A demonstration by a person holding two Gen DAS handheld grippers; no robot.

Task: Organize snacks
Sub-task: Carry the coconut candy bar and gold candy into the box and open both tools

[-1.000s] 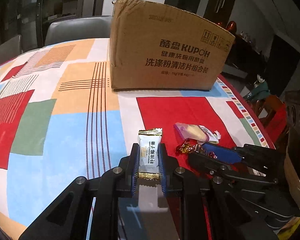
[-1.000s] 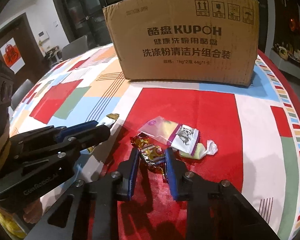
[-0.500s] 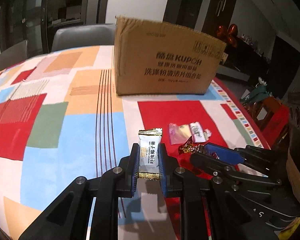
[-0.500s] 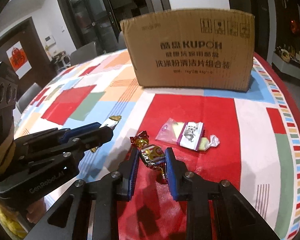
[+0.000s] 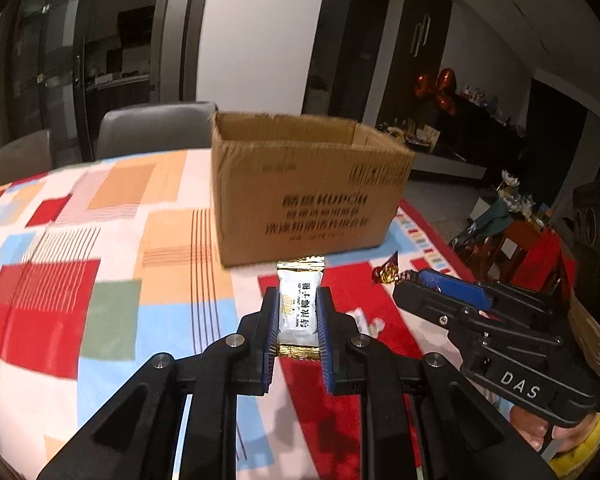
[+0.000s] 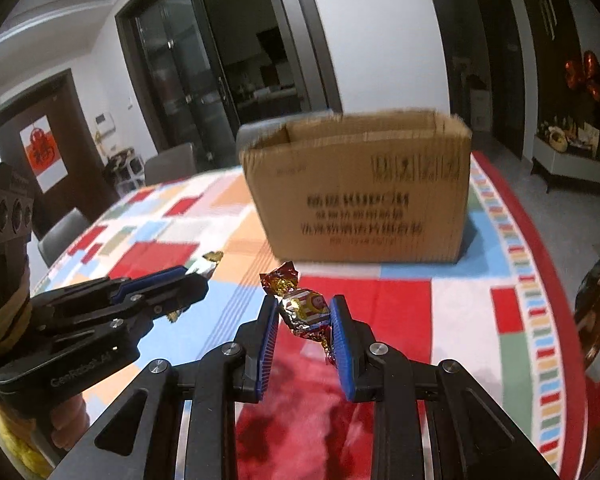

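Observation:
My left gripper [image 5: 298, 300] is shut on a white candy packet with gold ends [image 5: 299, 310], held above the table. My right gripper [image 6: 305, 308] is shut on a foil-wrapped twist candy [image 6: 302, 307], also off the table. Each gripper shows in the other's view: the right gripper [image 5: 404, 286] with its foil candy [image 5: 385, 271] at the right, the left gripper [image 6: 202, 280] with its packet end [image 6: 209, 261] at the left. Ahead stands an open cardboard box [image 5: 308, 192], also the cardboard box [image 6: 360, 192], its top open. A third snack packet [image 5: 366, 322] lies on the table, mostly hidden behind my left fingers.
The round table [image 5: 80, 280] wears a patchwork cloth of red, blue and orange. Grey chairs [image 5: 148, 128] stand behind it. A cluttered stand [image 5: 516, 224] sits off the table's right edge. A person's hand [image 6: 66, 424] holds the left gripper's handle.
Both grippers have risen with their candies, so the table and box look lower and farther. The box's open top has come into view. The pink packet stays on the table.

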